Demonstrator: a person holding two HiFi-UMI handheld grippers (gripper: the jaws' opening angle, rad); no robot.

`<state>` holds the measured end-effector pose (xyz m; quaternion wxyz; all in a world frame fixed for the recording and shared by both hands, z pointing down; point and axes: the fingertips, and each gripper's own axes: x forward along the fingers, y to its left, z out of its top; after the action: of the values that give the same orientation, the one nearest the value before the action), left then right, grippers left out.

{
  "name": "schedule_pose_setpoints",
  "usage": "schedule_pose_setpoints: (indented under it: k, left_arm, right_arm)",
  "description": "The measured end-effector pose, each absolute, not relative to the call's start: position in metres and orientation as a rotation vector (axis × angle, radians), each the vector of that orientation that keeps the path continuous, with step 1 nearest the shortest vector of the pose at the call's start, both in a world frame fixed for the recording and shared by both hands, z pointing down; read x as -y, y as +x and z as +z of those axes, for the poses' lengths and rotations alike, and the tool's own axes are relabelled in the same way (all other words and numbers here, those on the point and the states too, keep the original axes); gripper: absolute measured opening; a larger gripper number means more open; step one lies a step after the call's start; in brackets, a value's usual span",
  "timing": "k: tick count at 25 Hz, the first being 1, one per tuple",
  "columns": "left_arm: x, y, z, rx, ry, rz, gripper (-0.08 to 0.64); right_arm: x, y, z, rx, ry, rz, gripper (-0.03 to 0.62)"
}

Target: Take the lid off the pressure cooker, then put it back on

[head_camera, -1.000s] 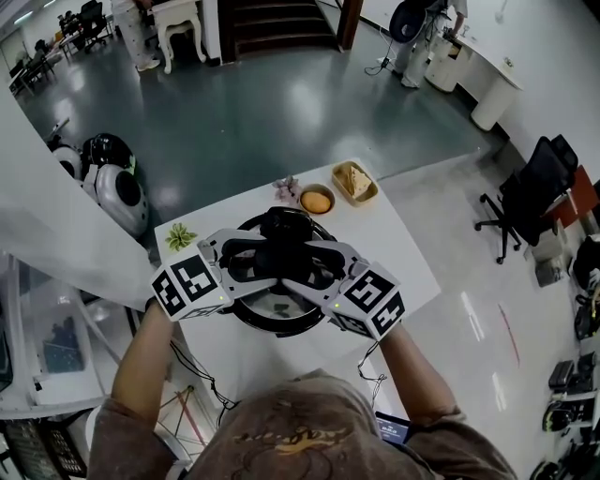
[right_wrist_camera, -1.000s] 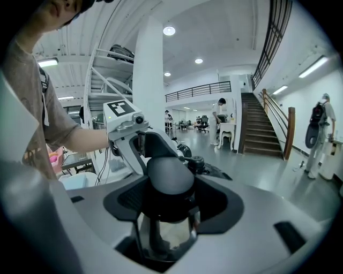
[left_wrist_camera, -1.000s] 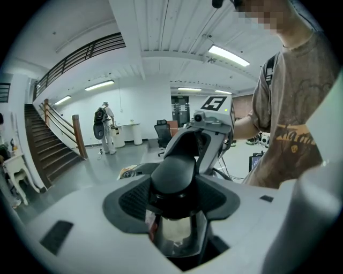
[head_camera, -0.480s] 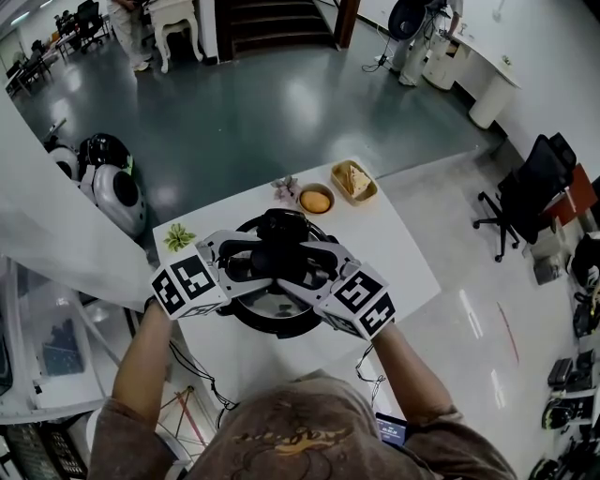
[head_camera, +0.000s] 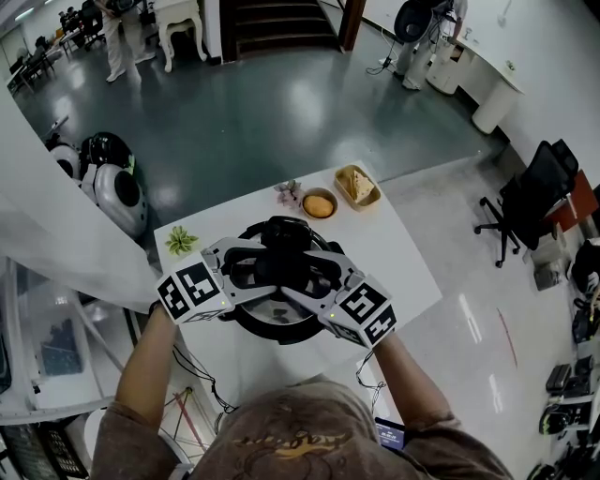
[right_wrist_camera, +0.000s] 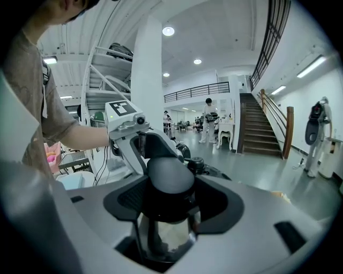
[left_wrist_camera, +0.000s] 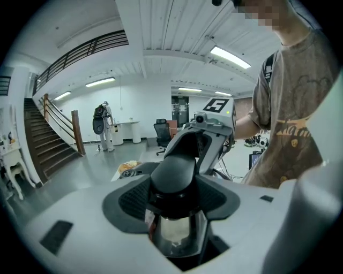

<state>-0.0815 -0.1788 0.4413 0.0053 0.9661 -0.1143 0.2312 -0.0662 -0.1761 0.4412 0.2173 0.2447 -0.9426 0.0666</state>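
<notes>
- Lid (head_camera: 272, 307): its black knob (head_camera: 282, 264) sits between the jaws of both grippers, which meet over the cooker (head_camera: 281, 335).
- Left gripper (head_camera: 261, 268): jaws closed on the knob from the cooker's left, with the ribbed pads (left_wrist_camera: 131, 200) pressed on either side of it.
- Right gripper (head_camera: 306, 272): jaws closed on the same knob from the cooker's right, its pads (right_wrist_camera: 128, 200) against the knob's flanks.
- In each gripper view the other gripper shows just behind the knob, facing it.
- Shiny lid surface shows right under the knob in both gripper views.
- The lid lies over the cooker; I cannot tell whether it is seated or lifted.
- The cooker's dark handle (head_camera: 286, 230) sticks out on its far side.
- The marker cubes, left (head_camera: 192, 291) and right (head_camera: 366, 312), sit at the cooker's near corners, with the person's forearms running back from them.
- The cooker stands near the middle of a white table (head_camera: 403, 253).
- Beyond the cooker on the table are a small bowl (head_camera: 318, 203) with something orange, a yellow dish (head_camera: 356, 185) just to the bowl's right, and a pinkish item (head_camera: 287, 192) just to its left.
- A green sprig (head_camera: 180, 240) lies at the cooker's far left.
- Well beyond the table are a dark glossy floor, stairs (head_camera: 281, 23) and an office chair (head_camera: 534, 183) off to the right.
</notes>
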Motion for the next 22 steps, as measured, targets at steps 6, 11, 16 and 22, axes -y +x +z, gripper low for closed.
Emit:
schedule_pose_setpoints:
  k: [6,11,16,22]
  left_arm:
    - [0.1798,-0.0809,0.4428,0.343,3.013,0.644,0.265]
    - [0.18,-0.0816,0.4434,0.374,3.016,0.643,0.264]
    - [0.1796,-0.0815,0.4399,0.411,3.01,0.64,0.262]
    - [0.1763,-0.0805,0.4424,0.508,2.982,0.631,0.264]
  right_arm:
    - [0.1768,-0.0647,0.4415,2.613,0.674,0.174,0.272]
    - [0.1771,-0.0651,0.4431,2.615,0.656,0.173,0.268]
    - [0.1765,-0.0643,0.4398,2.619,0.626,0.175,0.267]
    - [0.1738,-0.0621,0.4431,2.624,0.539,0.163,0.265]
